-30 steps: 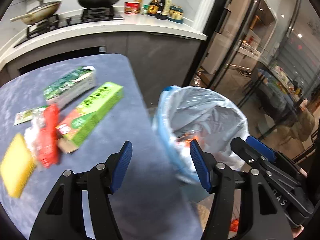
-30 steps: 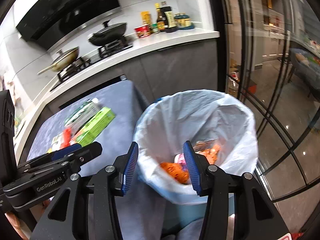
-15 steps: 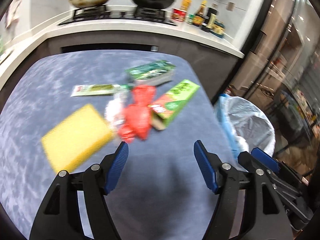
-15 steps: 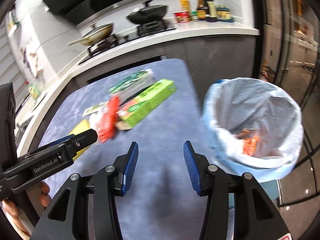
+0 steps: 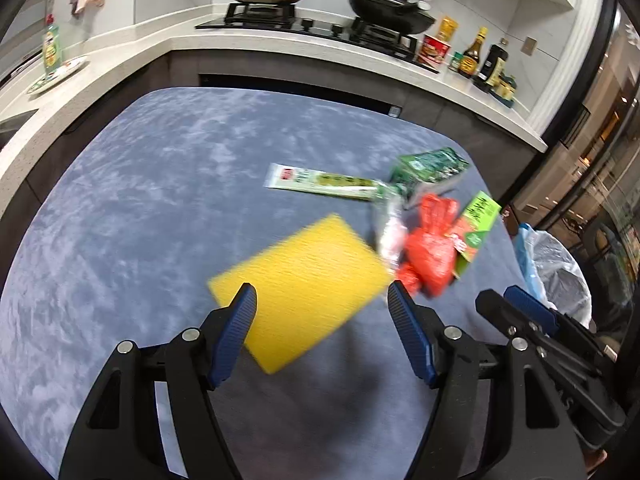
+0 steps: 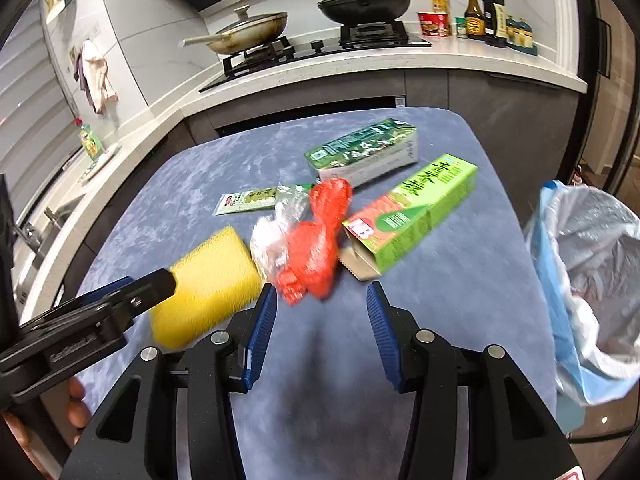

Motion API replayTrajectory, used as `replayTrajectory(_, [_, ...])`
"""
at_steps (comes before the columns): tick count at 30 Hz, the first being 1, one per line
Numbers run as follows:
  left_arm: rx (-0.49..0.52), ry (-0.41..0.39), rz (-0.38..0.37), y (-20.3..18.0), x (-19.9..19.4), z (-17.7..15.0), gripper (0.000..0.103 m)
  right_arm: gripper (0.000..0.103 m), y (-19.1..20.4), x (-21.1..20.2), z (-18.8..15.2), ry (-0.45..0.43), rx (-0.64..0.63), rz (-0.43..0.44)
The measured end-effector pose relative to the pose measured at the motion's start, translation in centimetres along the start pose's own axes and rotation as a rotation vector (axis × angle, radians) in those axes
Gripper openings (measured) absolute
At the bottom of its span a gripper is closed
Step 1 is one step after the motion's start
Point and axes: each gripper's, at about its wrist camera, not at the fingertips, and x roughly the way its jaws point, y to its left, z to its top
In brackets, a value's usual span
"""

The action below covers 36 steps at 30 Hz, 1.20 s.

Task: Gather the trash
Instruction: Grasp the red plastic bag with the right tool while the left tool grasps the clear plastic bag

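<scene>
Trash lies on the blue-grey table (image 5: 140, 200): a yellow sponge (image 5: 312, 256), a red plastic bag (image 5: 432, 248), a clear wrapper (image 5: 390, 224), a light green box (image 5: 478, 220), a dark green box (image 5: 432, 164) and a flat sachet (image 5: 320, 180). My left gripper (image 5: 321, 292) hovers open over the sponge's near edge, its pads apart from it. My right gripper (image 6: 321, 291) is open just short of the red bag (image 6: 320, 236), with nothing between its fingers. The lined bin (image 6: 592, 264) stands off the table's right edge.
A counter (image 6: 360, 68) with a stove, two pans and several bottles runs behind the table. Glass doors stand to the right past the bin. A hand (image 6: 76, 404) holds the left gripper (image 6: 148, 282) at the right wrist view's lower left.
Both grippers swung left, from above the bin to above the table's trash. The bin slid to the right edge of both views. The left jaws widened a little.
</scene>
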Motion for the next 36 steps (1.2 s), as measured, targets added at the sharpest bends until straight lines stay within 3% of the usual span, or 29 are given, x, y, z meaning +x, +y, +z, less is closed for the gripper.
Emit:
replayTrajectory(11, [-0.021, 0.005, 0.001, 2.1, 1.1, 1.0, 0.065, 0.043, 1.2, 4.6, 1.8, 0.031, -0.013, -0.016])
replayTrajectory(19, [-0.013, 0.02, -0.004, 1.8, 2.0, 1.1, 0.065, 0.022, 0.7, 6.0, 1.6, 0.055, -0.011, -0.023])
replayTrajectory(29, [0.029, 0.017, -0.041, -1.1, 3.0, 2.0, 0.065, 0.018, -0.7, 1.7, 0.5, 0.017, 0.02, 0.025])
replayTrajectory(36, [0.087, 0.01, -0.084, -4.7, 5.0, 3.0, 0.064, 0.018, -3.6, -1.5, -0.6, 0.008, 0.076, 0.003])
